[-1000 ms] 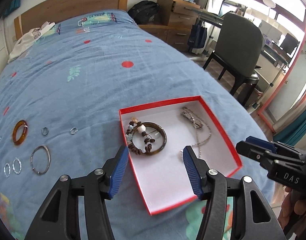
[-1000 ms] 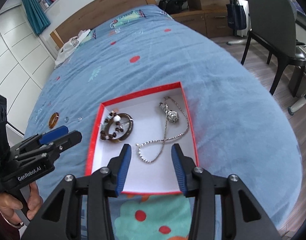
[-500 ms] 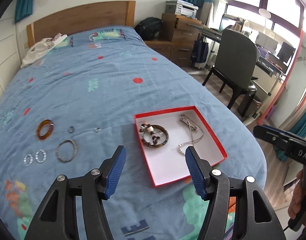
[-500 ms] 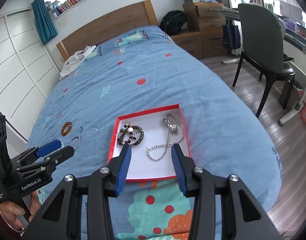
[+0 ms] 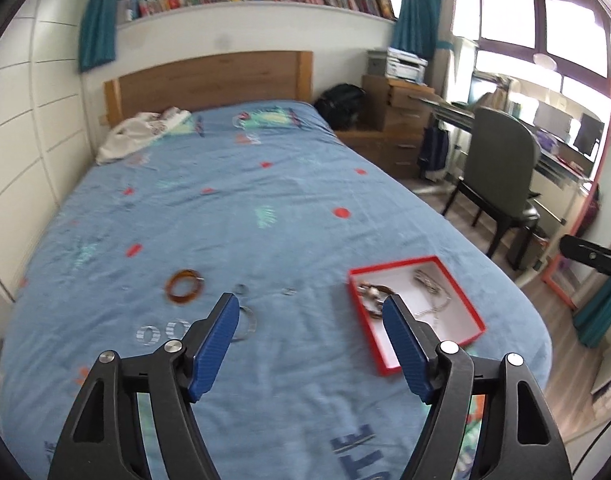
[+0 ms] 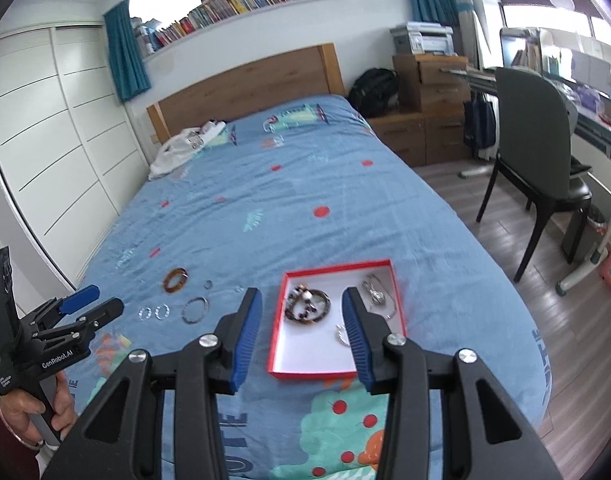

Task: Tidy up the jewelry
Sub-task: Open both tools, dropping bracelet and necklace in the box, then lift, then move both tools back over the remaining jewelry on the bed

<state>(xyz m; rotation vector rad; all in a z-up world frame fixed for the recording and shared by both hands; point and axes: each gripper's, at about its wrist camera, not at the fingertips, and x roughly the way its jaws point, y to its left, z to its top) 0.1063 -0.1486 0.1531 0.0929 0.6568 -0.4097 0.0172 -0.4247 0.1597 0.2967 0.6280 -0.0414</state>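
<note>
Change since a second ago: we have pulled both grippers up and back from the red box [image 6: 397, 300]; it filled the lower view then, and now it sits small, with the whole bed [image 6: 289, 216] and headboard [image 6: 245, 84] in sight.
Left gripper [image 5: 310, 312]: our fingers stand wide apart, holding nothing, above the bedspread to the left of the red box.
Right gripper [image 6: 301, 306]: our fingers are wide, empty, raised on the near side of the red box, which shows between them.
Red box contents: a dark brown bangle [image 6: 319, 312] with a beaded bracelet [image 6: 301, 300] lying across it fills the left half; a silver chain necklace [image 6: 379, 300] trails down the right half, partly behind our right finger.
Red box, form: shallow, rectangular, red rim, smooth white floor.
Left of the red box, on the bedspread: an amber ring-shaped bangle [image 6: 175, 279], farthest back; a thin metal hoop [image 6: 195, 309]; a pair of sparkling silver hoops [image 6: 154, 313] beyond it; two tiny rings [image 6: 208, 284], too small for us to describe further.
Bedspread: blue cloth, softly creased, printed with red dots and teal leaves.
</note>
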